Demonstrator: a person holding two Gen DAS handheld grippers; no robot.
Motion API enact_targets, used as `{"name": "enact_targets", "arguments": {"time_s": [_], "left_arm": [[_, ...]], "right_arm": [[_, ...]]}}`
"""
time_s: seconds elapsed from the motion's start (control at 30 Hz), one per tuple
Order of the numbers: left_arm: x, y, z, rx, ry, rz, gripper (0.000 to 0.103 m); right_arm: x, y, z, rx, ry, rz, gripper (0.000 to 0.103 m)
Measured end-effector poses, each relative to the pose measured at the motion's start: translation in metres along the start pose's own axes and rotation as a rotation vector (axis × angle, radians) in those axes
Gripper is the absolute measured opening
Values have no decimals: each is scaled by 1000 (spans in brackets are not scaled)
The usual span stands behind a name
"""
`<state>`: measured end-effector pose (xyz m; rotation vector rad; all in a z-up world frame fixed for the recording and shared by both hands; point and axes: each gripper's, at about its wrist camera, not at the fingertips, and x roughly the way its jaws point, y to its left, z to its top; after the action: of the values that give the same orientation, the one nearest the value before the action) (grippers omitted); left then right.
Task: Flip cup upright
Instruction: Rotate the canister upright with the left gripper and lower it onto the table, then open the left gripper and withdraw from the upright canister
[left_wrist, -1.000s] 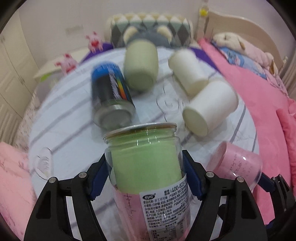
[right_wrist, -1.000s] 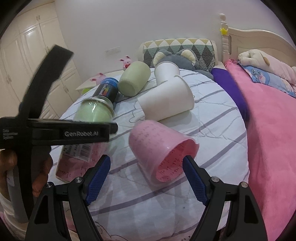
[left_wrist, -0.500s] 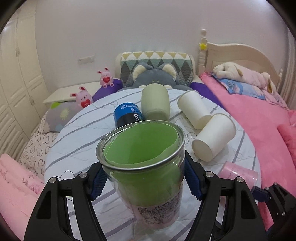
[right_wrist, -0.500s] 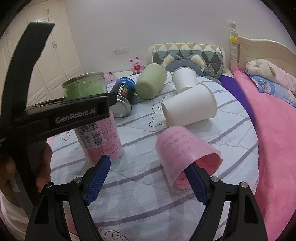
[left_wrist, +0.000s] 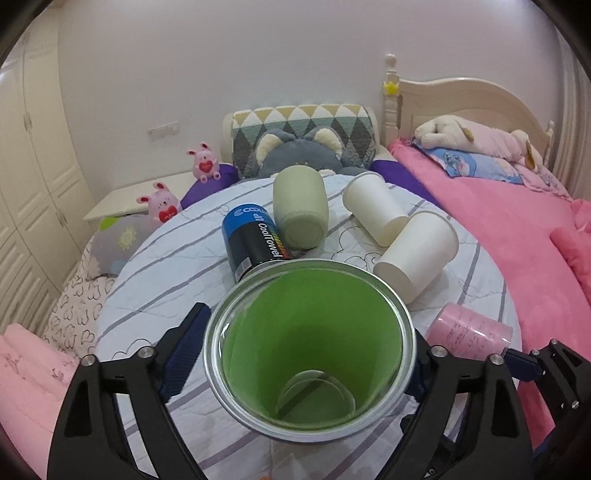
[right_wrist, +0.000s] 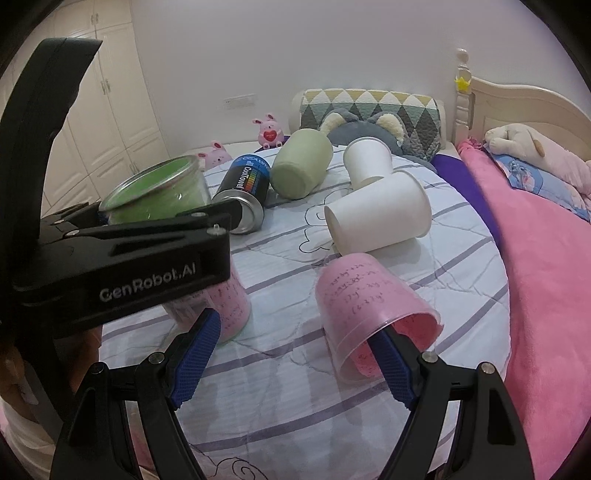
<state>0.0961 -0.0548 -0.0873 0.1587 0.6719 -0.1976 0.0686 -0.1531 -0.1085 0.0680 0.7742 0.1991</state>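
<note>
- Left wrist view: left gripper clamps the green-lined jar, mouth up, standing on the striped desk.
- Right gripper spreads wide, one finger inside the tipped pink cup.

White wall, cream wardrobe, pink-covered bed.

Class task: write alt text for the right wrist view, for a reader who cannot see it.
The left gripper clamps a clear jar with a green lining, standing upright on a striped cloth. The open right gripper has one finger inside the mouth of a tipped pink cup. Behind lie two white paper cups, a pale green cup and a dark can.
</note>
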Motion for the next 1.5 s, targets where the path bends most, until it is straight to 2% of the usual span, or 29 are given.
{"name": "enact_targets", "arguments": {"time_s": [0.3,0.63,0.83,1.1,1.5], "left_arm": [[-17,15,-7,-49,10,-64,95],[-41,24,-13,-53,-40,-66,99],[-54,35,-15,-79,-56,-90,99],[-82,42,-18,-75,-121,-65,99],[-109,58,-26,-79,-147,-26,99]], "right_arm": [[-12,7,0,-3,-23,-7,82],[-22,21,-1,-22,-46,-37,82],[-36,23,-5,-25,-61,-89,82],[-56,31,-4,-37,-100,-121,82],[-69,55,-6,-80,-130,-122,82]]}}
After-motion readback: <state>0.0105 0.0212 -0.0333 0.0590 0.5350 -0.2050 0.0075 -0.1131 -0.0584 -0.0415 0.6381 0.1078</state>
